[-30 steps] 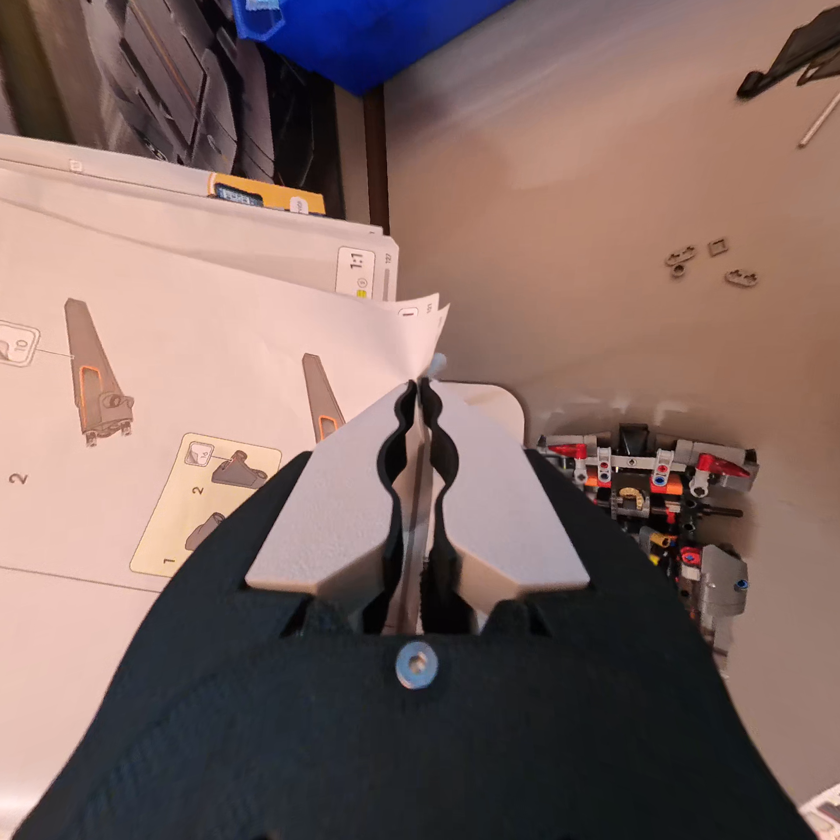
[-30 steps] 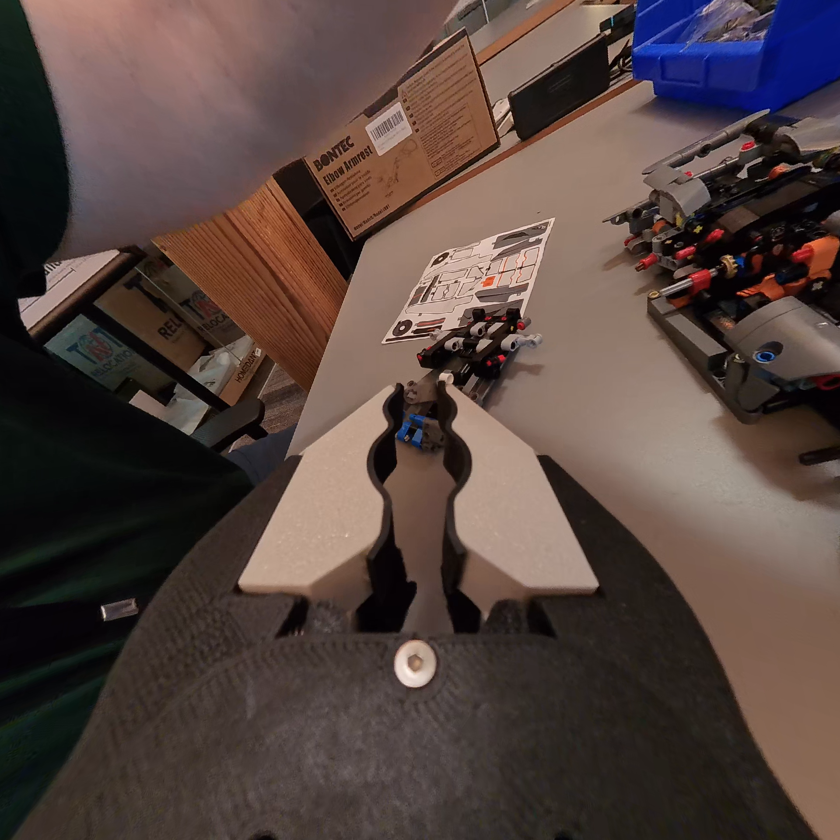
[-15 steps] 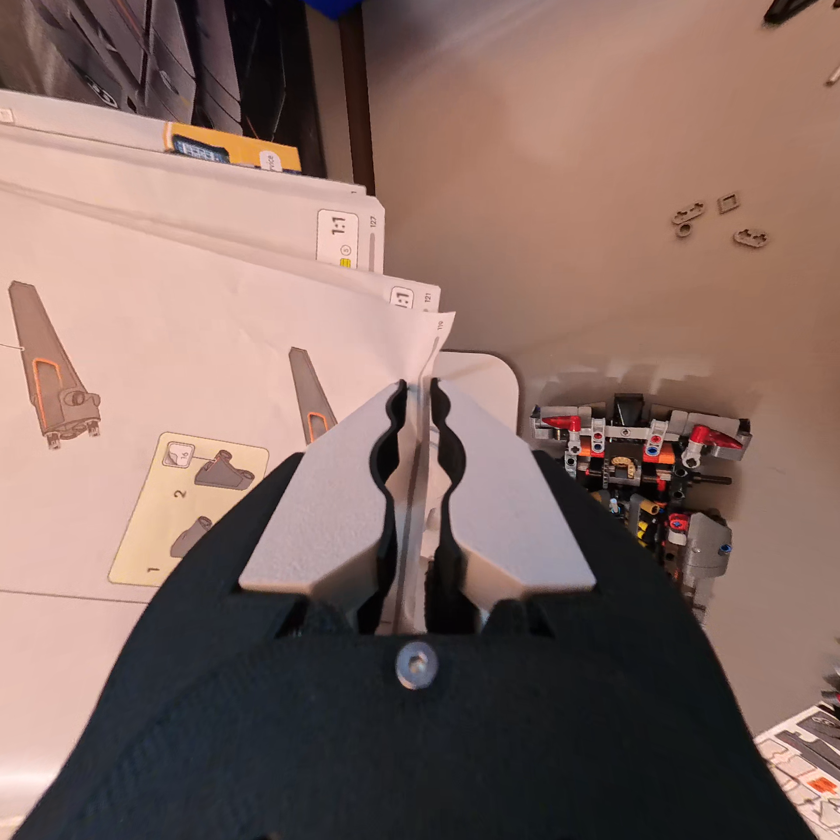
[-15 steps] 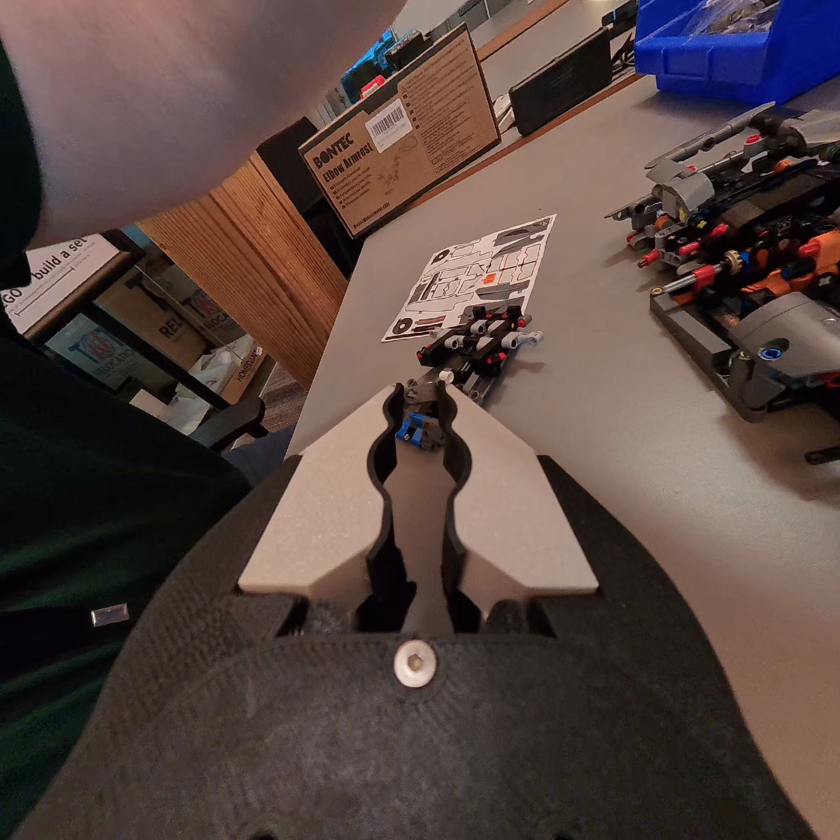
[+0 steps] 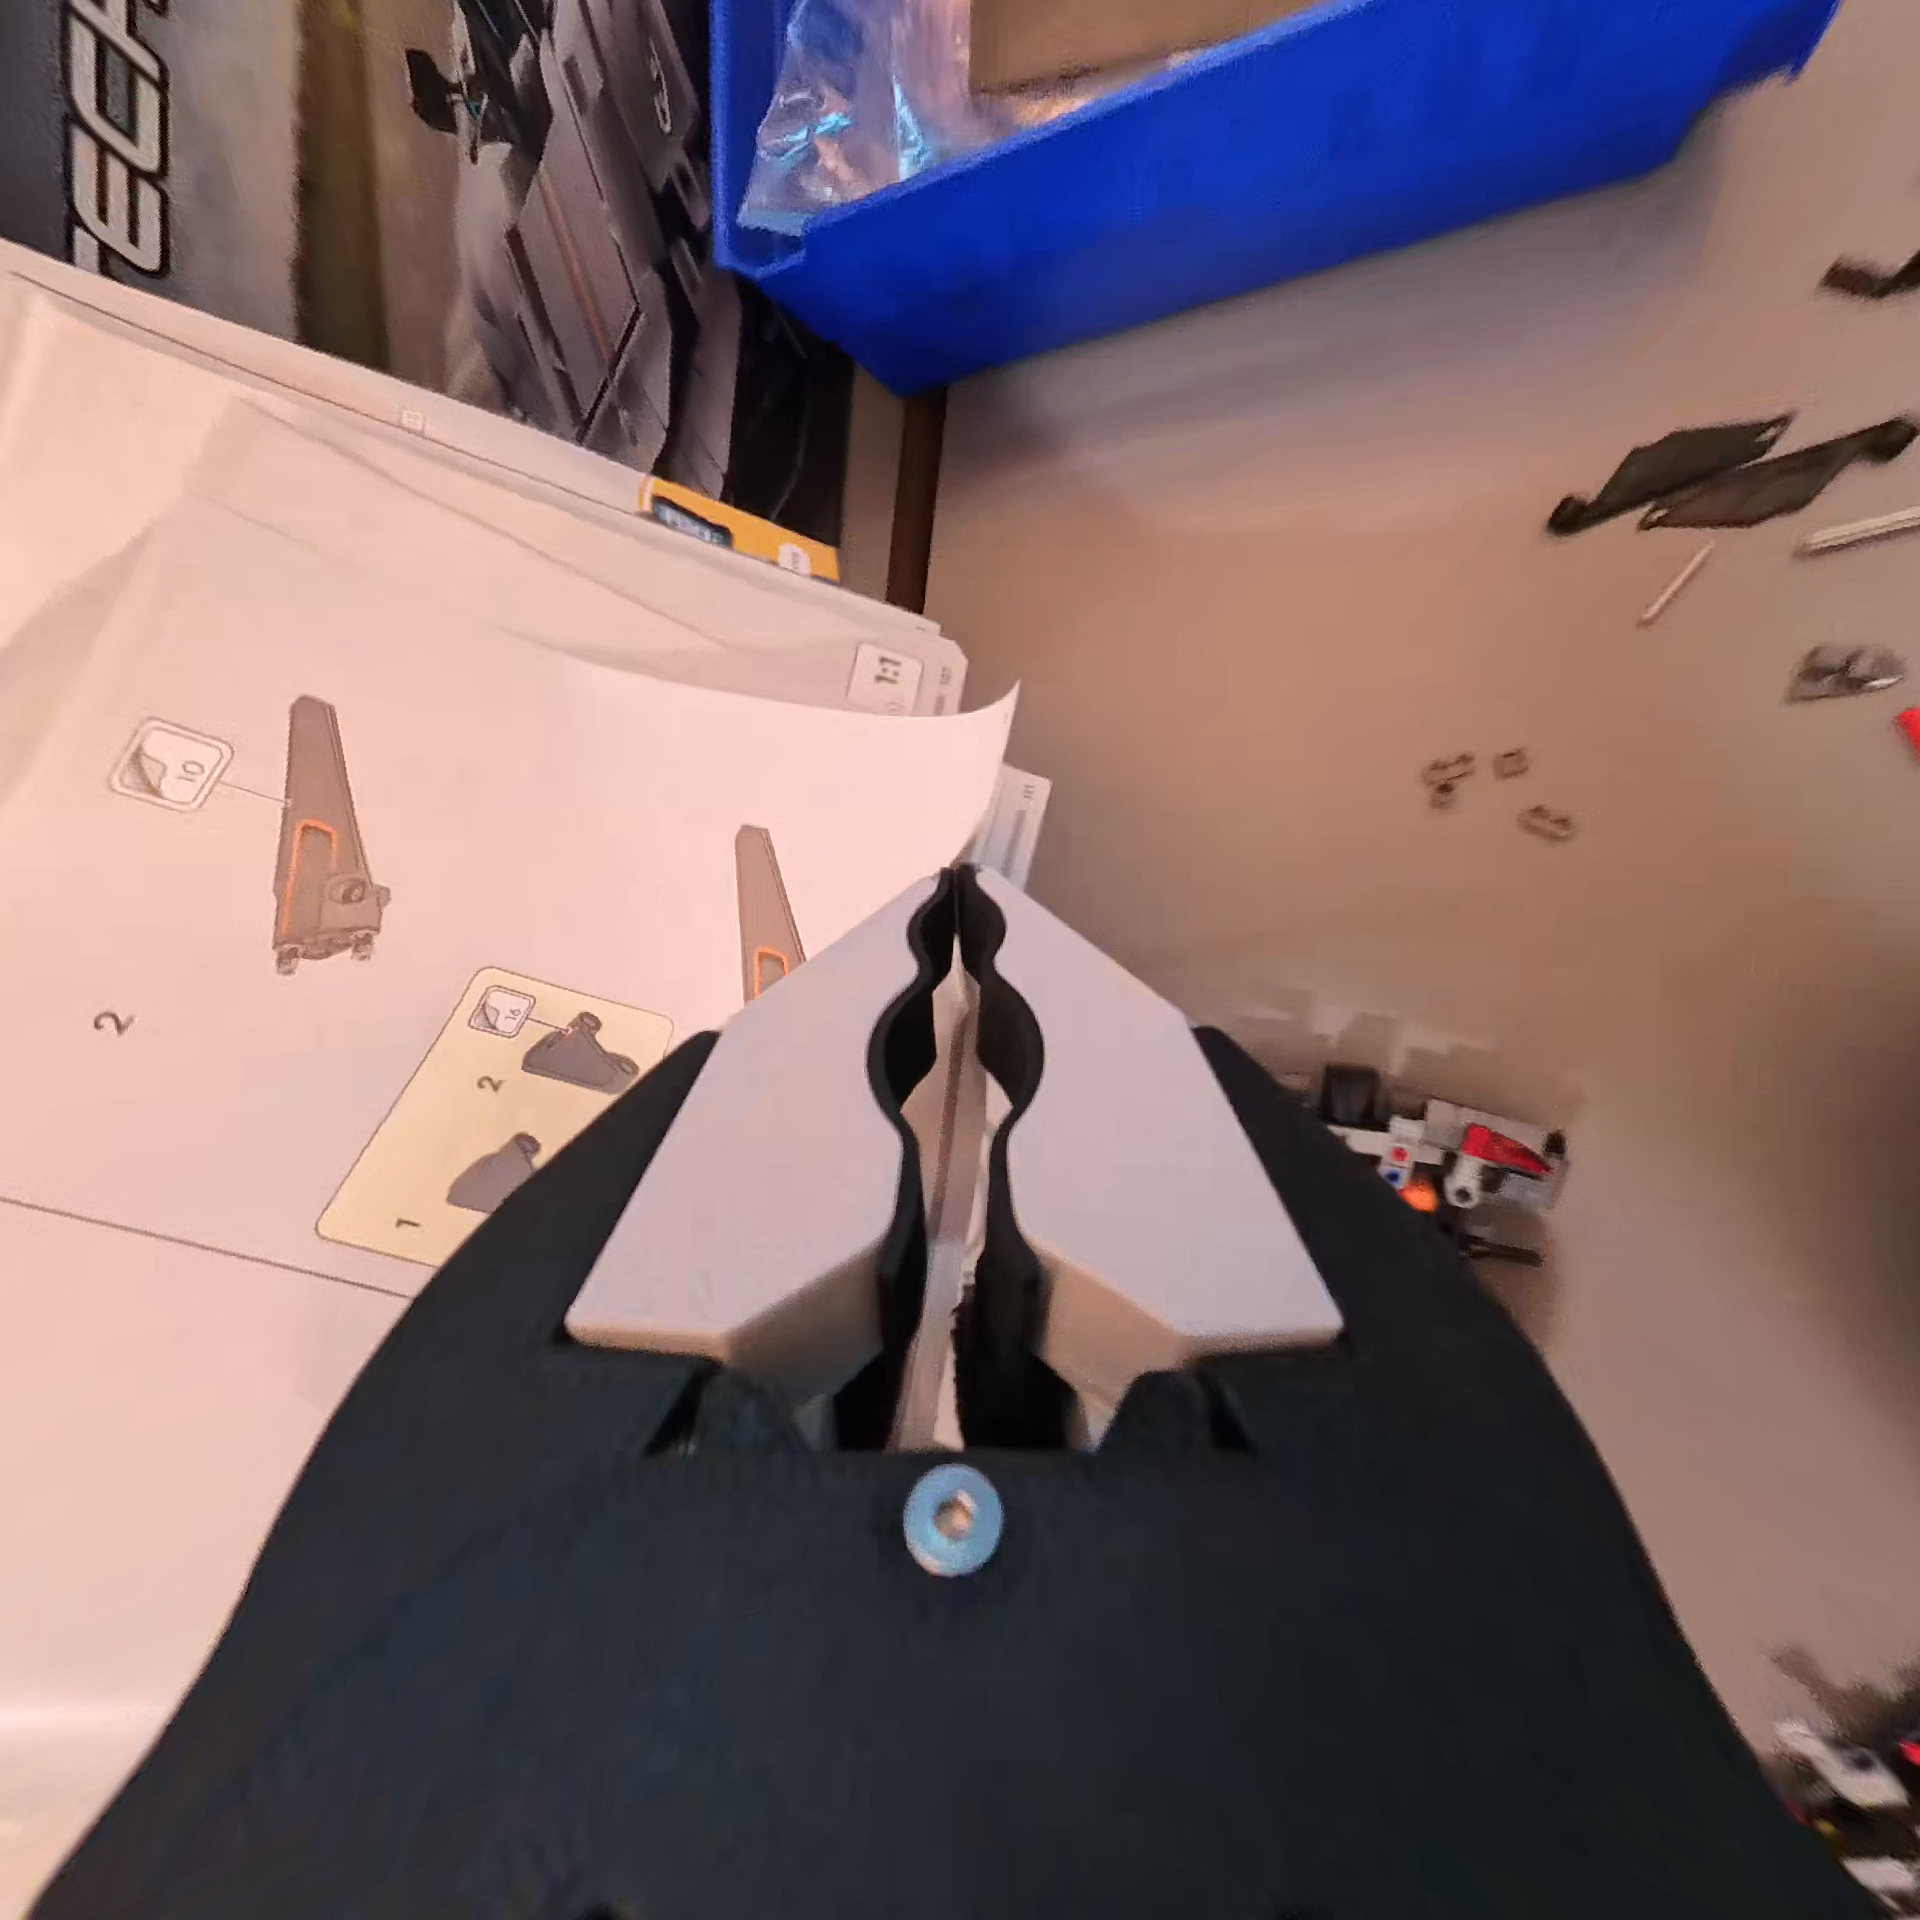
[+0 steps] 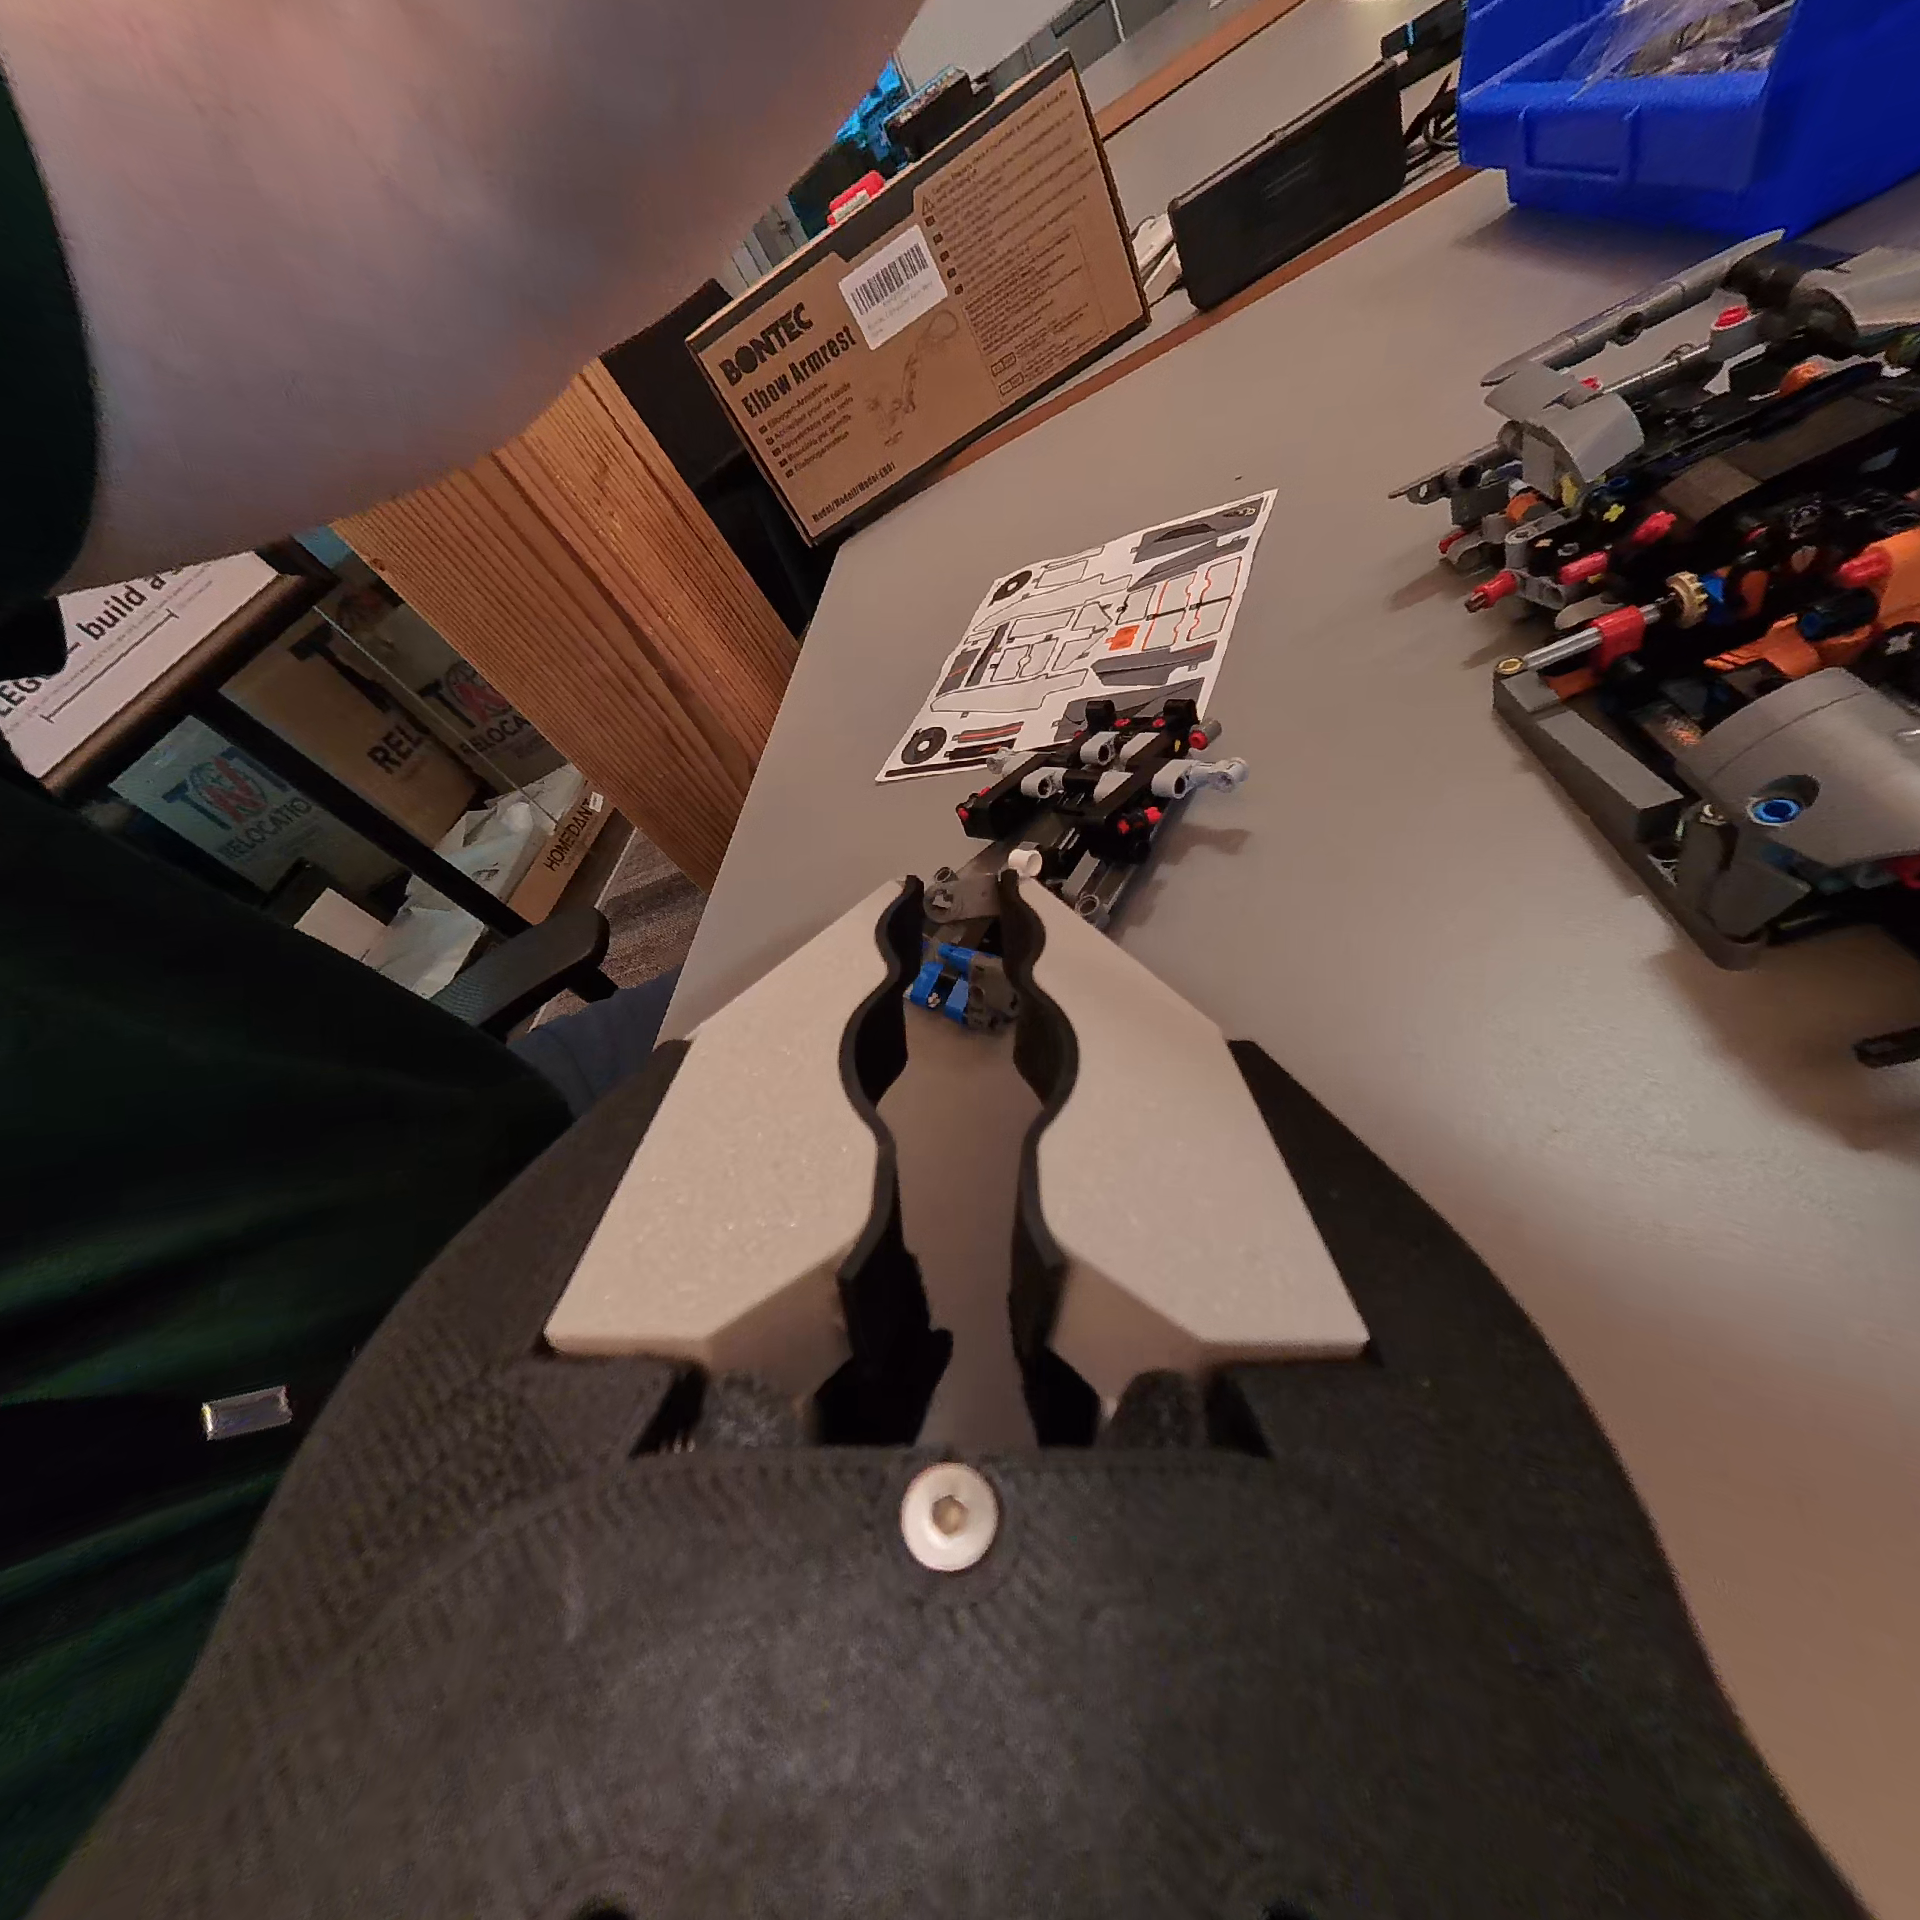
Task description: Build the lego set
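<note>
Grey bench carries everything; cardboard box and blue bin stand at its far side, a person's dark sleeve fills the left of the right wrist view

Largest build item: big part-built model, grey, black and orange, right of the right claw and well apart from it. Flat sticker sheet lies ahead of that claw. Just this side of the sheet, touching its near edge, sits the small black sub-assembly

Open instruction booklet covers the left of the left wrist view, set box behind it, blue bin beyond. Loose dark panels and a few small grey bits lie scattered far right

Left claw: jaws pressed together on the edge of one booklet page, which curls up off the stack and runs back between the fingers. Judgement: page turn in hand

Right claw: jaws nearly closed, pinching a small grey-and-blue piece at the tips; its grey end pokes forward past them

Key relation: sub-assembly lies straight ahead of the right claw, just beyond the held piece, its long axis running away and to the right, roughly in line with the claw. Contact between piece and sub-assembly cannot be told. Right claw is the nearer one; left is busy at the booklet, only an edge of the big model beside it. Joining probably needs a short forward push
</note>
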A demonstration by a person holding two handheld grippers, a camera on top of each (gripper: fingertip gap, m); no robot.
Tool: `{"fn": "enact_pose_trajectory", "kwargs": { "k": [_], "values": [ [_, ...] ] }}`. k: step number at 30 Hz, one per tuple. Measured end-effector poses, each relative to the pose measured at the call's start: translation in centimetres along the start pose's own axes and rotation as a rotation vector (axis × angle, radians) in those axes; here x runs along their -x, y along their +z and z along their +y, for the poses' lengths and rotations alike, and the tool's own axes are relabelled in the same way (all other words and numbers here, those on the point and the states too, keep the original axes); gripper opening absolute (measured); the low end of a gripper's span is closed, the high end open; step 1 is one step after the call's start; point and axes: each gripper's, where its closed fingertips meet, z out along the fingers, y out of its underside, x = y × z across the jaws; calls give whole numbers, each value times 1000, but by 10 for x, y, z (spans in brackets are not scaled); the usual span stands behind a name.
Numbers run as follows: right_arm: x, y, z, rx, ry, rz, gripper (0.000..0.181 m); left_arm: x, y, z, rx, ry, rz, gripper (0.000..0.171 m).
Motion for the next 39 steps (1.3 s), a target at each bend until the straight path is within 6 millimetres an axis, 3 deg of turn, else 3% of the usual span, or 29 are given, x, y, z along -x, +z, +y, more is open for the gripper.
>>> {"fn": "enact_pose_trajectory", "kwargs": {
  "k": [11, 13, 16, 21, 26, 31, 39],
  "values": [
    [-1, 2, 2, 6, 2, 0, 12, 8, -34, -23, -253, -164, 50, 0],
    [-1, 1, 1, 3, 2, 1, 12, 14, -49, -29, -331, -186, 7, 0],
    [-1, 0, 1, 0, 2, 0, 12, 28, -89, -32, -495, -230, -134, 0],
    [-1, 4, 4, 10, 9, -5, 12, 47, -162, -1, -713, -351, -379, 0],
    [-1, 7, 8, 24, 10, -6, 12, 54, -211, 46, -854, -488, -527, 0],
    [-3, 6, 8, 20, 15, -3, 12, 54, -232, 78, -889, -550, -609, 0],
    [-3, 4, 6, 9, 20, -8, 12, 53, -243, 97, -883, -574, -675, 0]
  ]
}}
